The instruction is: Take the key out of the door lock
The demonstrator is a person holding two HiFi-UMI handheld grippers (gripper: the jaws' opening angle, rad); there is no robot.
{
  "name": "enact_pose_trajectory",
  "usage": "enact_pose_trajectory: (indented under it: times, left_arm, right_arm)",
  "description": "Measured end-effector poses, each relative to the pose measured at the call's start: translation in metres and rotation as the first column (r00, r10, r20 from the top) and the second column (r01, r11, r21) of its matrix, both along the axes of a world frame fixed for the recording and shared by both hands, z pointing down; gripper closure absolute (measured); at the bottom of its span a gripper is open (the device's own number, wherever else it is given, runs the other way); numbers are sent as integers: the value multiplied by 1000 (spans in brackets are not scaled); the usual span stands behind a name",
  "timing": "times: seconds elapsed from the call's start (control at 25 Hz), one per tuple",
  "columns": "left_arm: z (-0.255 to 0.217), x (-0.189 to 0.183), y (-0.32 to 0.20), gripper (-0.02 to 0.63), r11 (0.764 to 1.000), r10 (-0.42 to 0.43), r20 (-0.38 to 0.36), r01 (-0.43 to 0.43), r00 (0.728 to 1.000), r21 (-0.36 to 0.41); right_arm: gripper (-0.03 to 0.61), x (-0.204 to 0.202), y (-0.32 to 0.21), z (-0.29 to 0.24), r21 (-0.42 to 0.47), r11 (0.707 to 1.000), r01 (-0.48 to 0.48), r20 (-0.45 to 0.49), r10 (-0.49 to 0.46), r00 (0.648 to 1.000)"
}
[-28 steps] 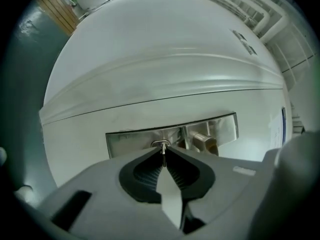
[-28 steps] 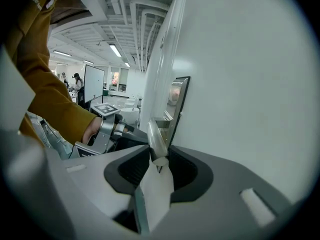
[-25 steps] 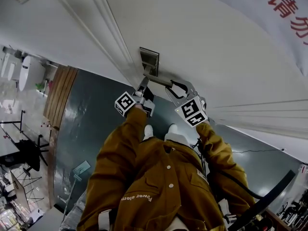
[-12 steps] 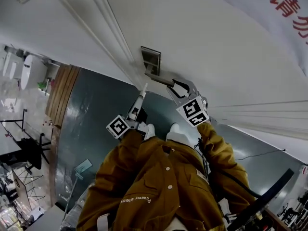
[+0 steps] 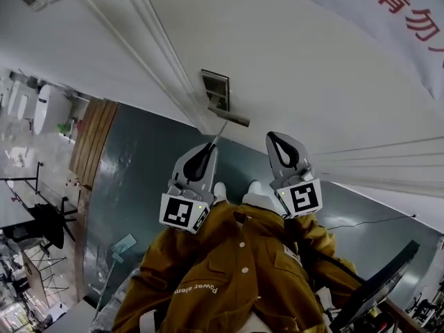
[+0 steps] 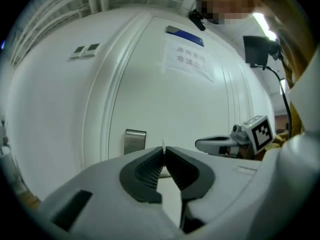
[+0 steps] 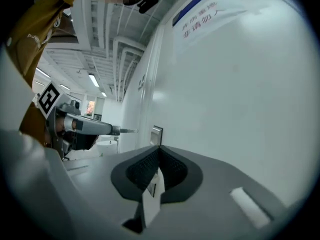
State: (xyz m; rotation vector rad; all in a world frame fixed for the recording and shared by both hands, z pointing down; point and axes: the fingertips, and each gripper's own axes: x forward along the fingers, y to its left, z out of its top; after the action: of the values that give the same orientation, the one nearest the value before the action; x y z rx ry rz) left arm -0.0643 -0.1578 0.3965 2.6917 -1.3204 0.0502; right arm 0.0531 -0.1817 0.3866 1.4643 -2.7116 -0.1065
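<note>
- Corridor setting: dark green floor (image 5: 139,179) underfoot, a wood-panelled strip (image 5: 90,137) and office clutter at the far left.
- White door (image 5: 312,68): the largest item, filling the upper frame. A printed notice (image 6: 189,59) with red characters is fixed high on it.
- Person in a mustard jacket (image 5: 229,269), standing square to the door with one tool in each hand.
- Right tongs (image 5: 276,137): closed tip to tip with nothing between them, held off the door beside the handle. Judged idle, since the lock needs no steadying.
- Left tongs (image 5: 209,148): clamped on the key and pointed up toward the lock. The tool is held roughly in line with the lock, judged to be the straight pull line.
- Lever handle (image 5: 232,118): steel, untouched by either tool.
- Lock plate (image 5: 216,89): steel, an upright rectangle near the door edge. The keyhole is too small to make out.
- Key (image 5: 217,134): a thin metal blade projecting from the left tongs' tip. It is apart from the lock plate and near the handle, so the extraction is judged complete.
</note>
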Motion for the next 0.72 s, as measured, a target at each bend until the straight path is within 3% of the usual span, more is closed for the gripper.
enact_pose_trajectory:
  times: [0.12, 0.32, 0.72]
  left_arm:
    - [-2, 21, 9, 594, 999, 27, 30, -28, 999, 28]
    - [7, 37, 17, 594, 998, 55, 40, -56, 998, 17]
    - [9, 39, 15, 594, 998, 65, 36, -66, 997, 11]
  right_arm:
    - [574, 16, 15, -1, -39, 996, -80, 59, 82, 995]
    - [574, 18, 29, 24, -153, 981, -117, 53, 127, 991]
    - [574, 11, 32, 22, -141, 987, -78, 69, 88, 994]
